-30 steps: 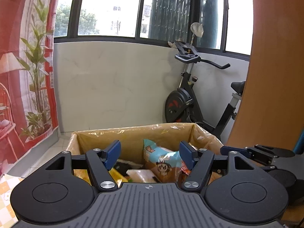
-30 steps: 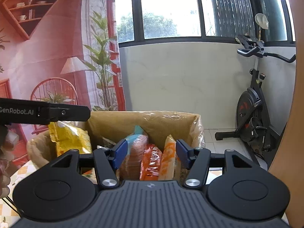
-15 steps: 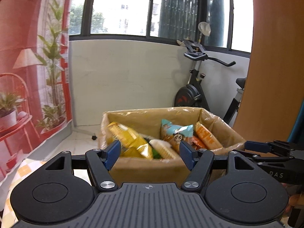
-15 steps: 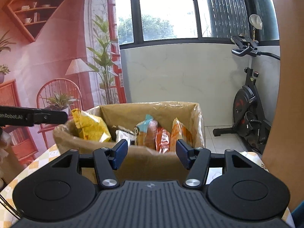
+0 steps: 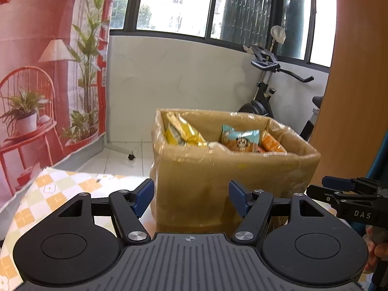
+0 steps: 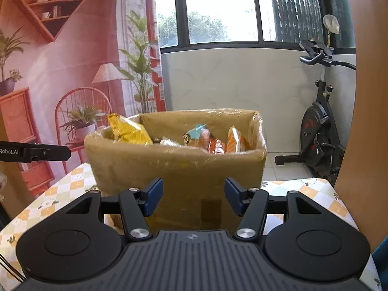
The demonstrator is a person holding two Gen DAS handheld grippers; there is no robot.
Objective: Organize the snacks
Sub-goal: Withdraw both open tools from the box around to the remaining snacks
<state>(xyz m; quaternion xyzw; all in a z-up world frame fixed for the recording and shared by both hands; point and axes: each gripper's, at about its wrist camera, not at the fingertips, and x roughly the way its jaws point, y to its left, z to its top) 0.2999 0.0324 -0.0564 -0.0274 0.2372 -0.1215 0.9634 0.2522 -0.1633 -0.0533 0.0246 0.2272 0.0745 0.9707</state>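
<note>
- Both grippers — left gripper [image 5: 191, 197], right gripper [image 6: 193, 195] — gape empty at six o'clock of the cardboard box [image 5: 228, 177].
- Maybe grab the yellow bag [image 6: 128, 131] at ten o'clock first — pinch its top edge.

One box [image 6: 177, 167]; five snack bags [image 6: 128, 131]; two grippers [image 6: 192, 195].

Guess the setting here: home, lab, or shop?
Likely a home balcony or sunroom used for recording: exercise bike by the windows, printed living-room backdrop, checkered tablecloth under a cardboard snack box.

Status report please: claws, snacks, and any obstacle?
Left claw open, empty. Right claw open, empty. Snacks in box on table. Nothing in the way.
</note>
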